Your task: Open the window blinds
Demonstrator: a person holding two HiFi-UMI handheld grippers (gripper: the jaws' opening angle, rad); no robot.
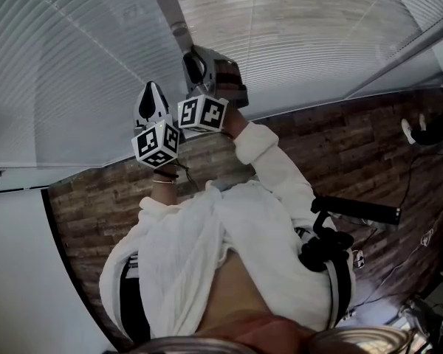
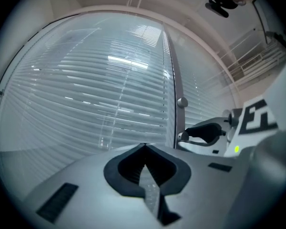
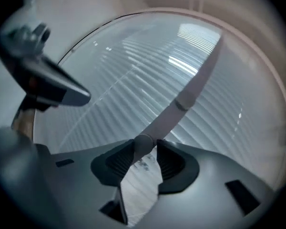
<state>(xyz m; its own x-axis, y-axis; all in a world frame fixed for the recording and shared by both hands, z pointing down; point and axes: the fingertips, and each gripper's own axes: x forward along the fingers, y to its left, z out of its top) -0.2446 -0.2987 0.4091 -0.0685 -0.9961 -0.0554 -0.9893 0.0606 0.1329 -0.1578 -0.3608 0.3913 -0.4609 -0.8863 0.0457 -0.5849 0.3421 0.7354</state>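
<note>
White blinds (image 1: 74, 50) hang closed, so the right gripper (image 3: 145, 147) brackets the wand (image 3: 181, 101) tip, jaws opening around it, probably for a twist, while the left gripper (image 2: 144, 147), jaws together and empty, hangs just beside, unneeded.

White slatted blinds (image 1: 317, 35) hang lowered, wand (image 1: 166, 2) dangling in front.

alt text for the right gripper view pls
The rounded end of the tilt wand sits between the fingers of the right gripper, which are opening. The wand slants up and to the right across the white slatted blinds. The left gripper shows, blurred, at the upper left.
</note>
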